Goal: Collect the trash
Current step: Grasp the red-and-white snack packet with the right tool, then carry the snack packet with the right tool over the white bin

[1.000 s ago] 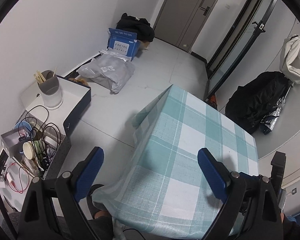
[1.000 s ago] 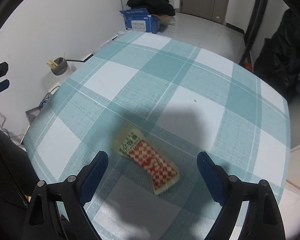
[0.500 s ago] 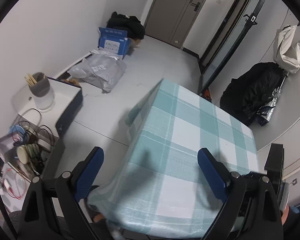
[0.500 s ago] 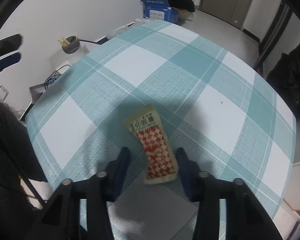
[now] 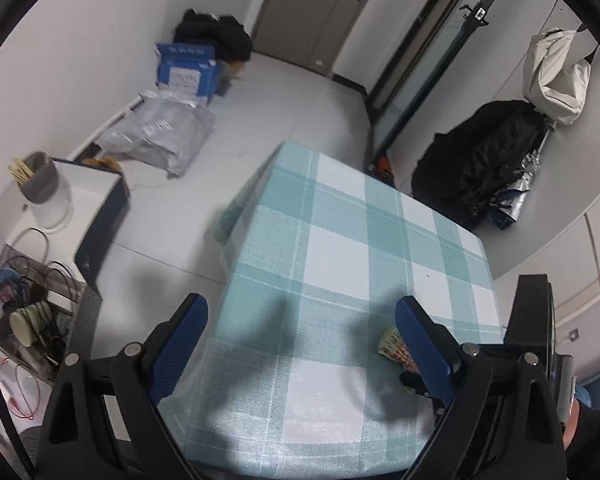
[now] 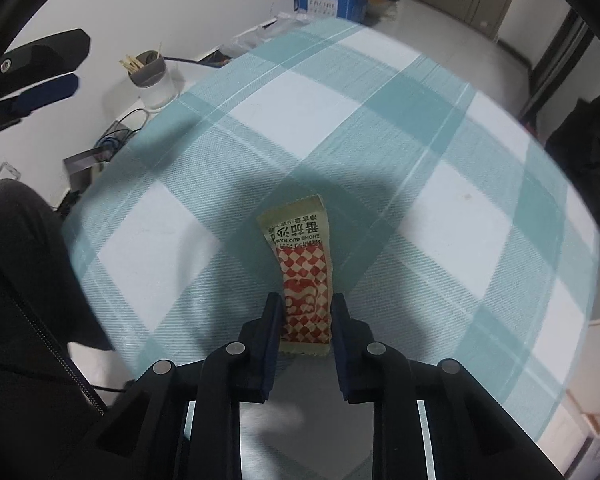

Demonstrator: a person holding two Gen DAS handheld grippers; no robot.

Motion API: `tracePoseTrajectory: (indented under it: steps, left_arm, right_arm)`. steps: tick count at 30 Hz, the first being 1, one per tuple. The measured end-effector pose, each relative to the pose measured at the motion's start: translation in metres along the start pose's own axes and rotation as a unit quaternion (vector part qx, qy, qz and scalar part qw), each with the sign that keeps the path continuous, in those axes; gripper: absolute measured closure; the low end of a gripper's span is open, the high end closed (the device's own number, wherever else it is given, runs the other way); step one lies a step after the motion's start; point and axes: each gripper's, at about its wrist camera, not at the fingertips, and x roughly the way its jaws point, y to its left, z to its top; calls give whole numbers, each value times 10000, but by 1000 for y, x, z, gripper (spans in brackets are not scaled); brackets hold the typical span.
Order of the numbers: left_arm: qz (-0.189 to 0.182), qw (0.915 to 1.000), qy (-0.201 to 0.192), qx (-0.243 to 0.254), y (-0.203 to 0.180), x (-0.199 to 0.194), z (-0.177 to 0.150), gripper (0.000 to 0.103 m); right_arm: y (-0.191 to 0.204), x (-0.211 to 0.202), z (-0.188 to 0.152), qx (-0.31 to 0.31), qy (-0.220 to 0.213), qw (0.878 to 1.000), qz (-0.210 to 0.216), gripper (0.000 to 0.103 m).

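A red-and-white checked sauce packet (image 6: 306, 276) lies flat on the teal plaid tablecloth (image 6: 380, 120). My right gripper (image 6: 306, 300) points steeply down over it. Its jaws are closing, the packet's near half is between them, and the blue pads (image 6: 274, 320) touch both long edges. In the left wrist view the packet (image 5: 392, 344) peeks out beside my right finger. My left gripper (image 5: 300, 308) hangs open and empty above the tablecloth's (image 5: 340, 240) near left part. It also shows at the right wrist view's upper left as the left gripper (image 6: 80, 62).
Left of the table stand a grey cup with sticks (image 5: 40, 176) on a white box and a shelf of tangled cables (image 5: 28, 312). A blue carton (image 5: 184, 72) and grey bag (image 5: 160, 132) lie on the floor. Black bags (image 5: 480, 160) sit beyond the table. A dark-clothed leg (image 6: 20, 260) is near left.
The right jaws went from wide apart to narrow around the packet, and the gripper turned until the packet lay lengthwise between them. The left gripper drifted over the table; the packet entered its view.
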Motion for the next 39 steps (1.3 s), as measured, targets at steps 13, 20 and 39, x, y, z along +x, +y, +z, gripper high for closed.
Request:
tracePoseTrajectory:
  steps: [13, 20, 39]
  left_arm:
    - [-187, 9996, 201, -29, -4, 8, -1, 10]
    - [-467, 9981, 389, -60, -10, 11, -9, 10]
    - [-177, 9993, 81, 321, -73, -31, -6, 10]
  right_arm:
    - [-17, -11, 1, 777, -33, 9959, 459, 81]
    - [-27, -32, -12, 1074, -451, 9908, 685, 81]
    - [-37, -104, -62, 1063, -1443, 9762, 1218, 81]
